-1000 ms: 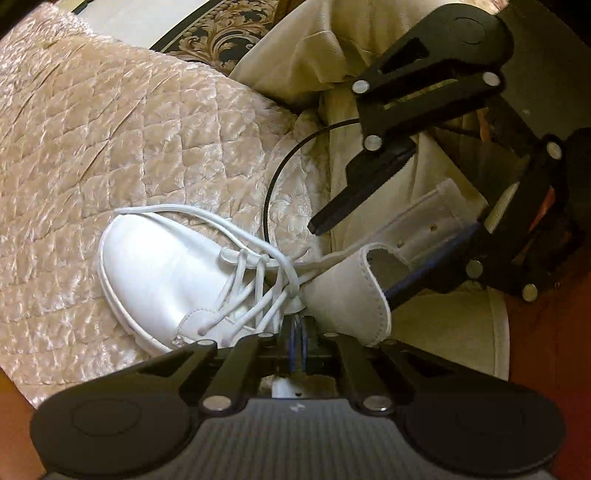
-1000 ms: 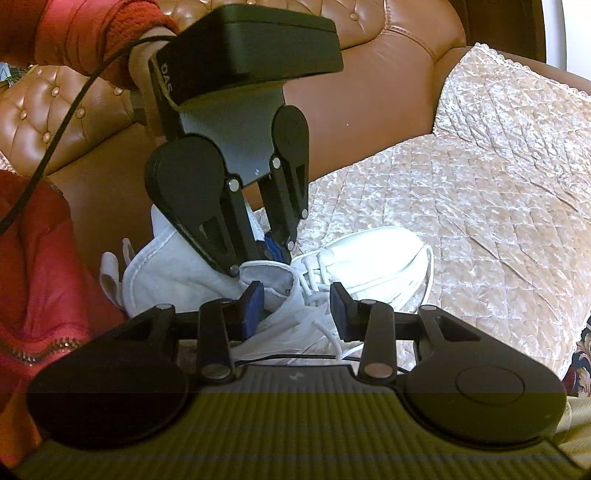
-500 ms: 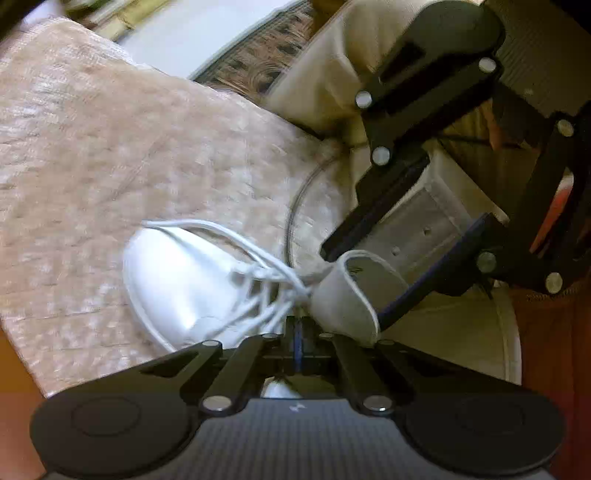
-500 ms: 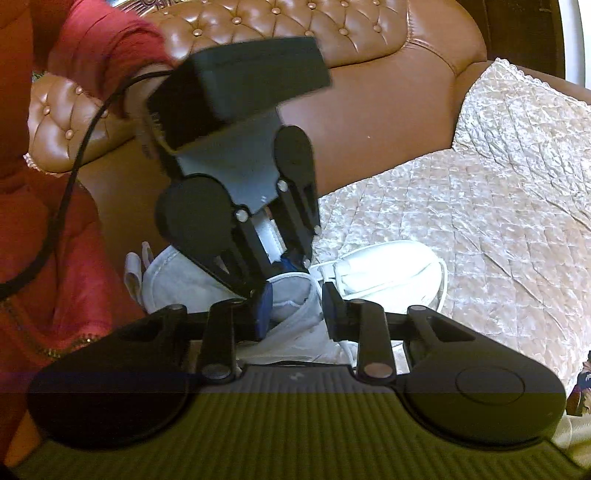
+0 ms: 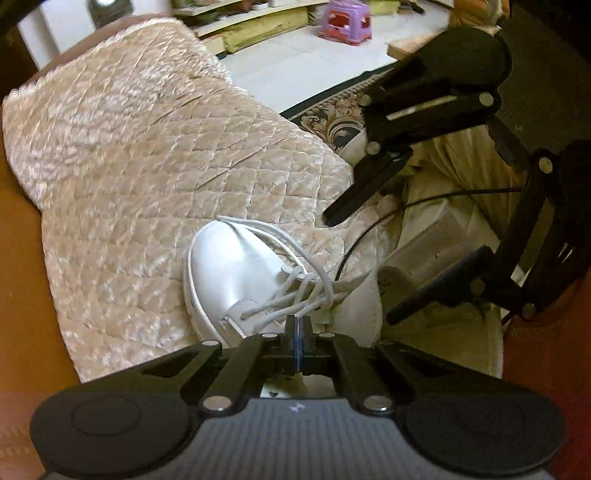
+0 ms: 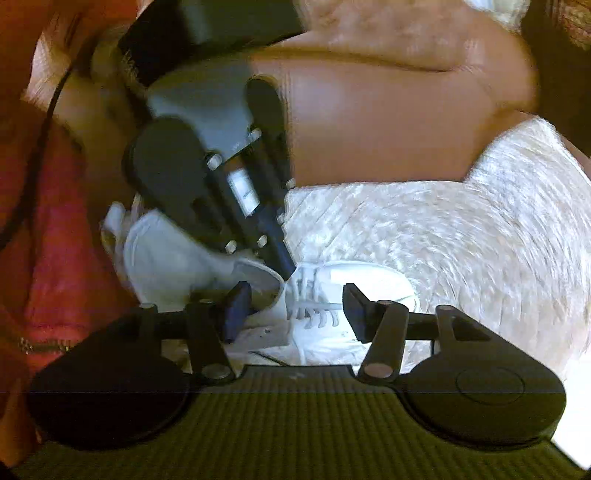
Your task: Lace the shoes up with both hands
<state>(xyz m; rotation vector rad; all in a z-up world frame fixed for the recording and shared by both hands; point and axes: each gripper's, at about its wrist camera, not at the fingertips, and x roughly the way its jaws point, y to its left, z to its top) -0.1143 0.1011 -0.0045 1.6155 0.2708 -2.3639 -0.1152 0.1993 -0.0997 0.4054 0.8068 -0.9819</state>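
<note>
White smooth leather shoe (image 5: pixel 236 273) lay on a quilted, shiny beige cover (image 5: pixel 147 155), near its front edge, with round white laces (image 5: pixel 295 291) crisscrossed. Left gripper (image 5: pixel 297 326) was pinched shut at the laces; whether on a lace, cannot tell. Right gripper (image 5: pixel 356 271) stood apart around the grey tongue (image 6: pixel 258 280), pads clear, having just been opening from a narrower gap. Left view alone showed floor, patterned rug (image 5: pixel 332 122) and purple stool (image 5: pixel 345 22); right view alone, brown leather sofa back (image 6: pixel 388 122) and red sleeve (image 6: pixel 44 229). Both views now blurred.
</note>
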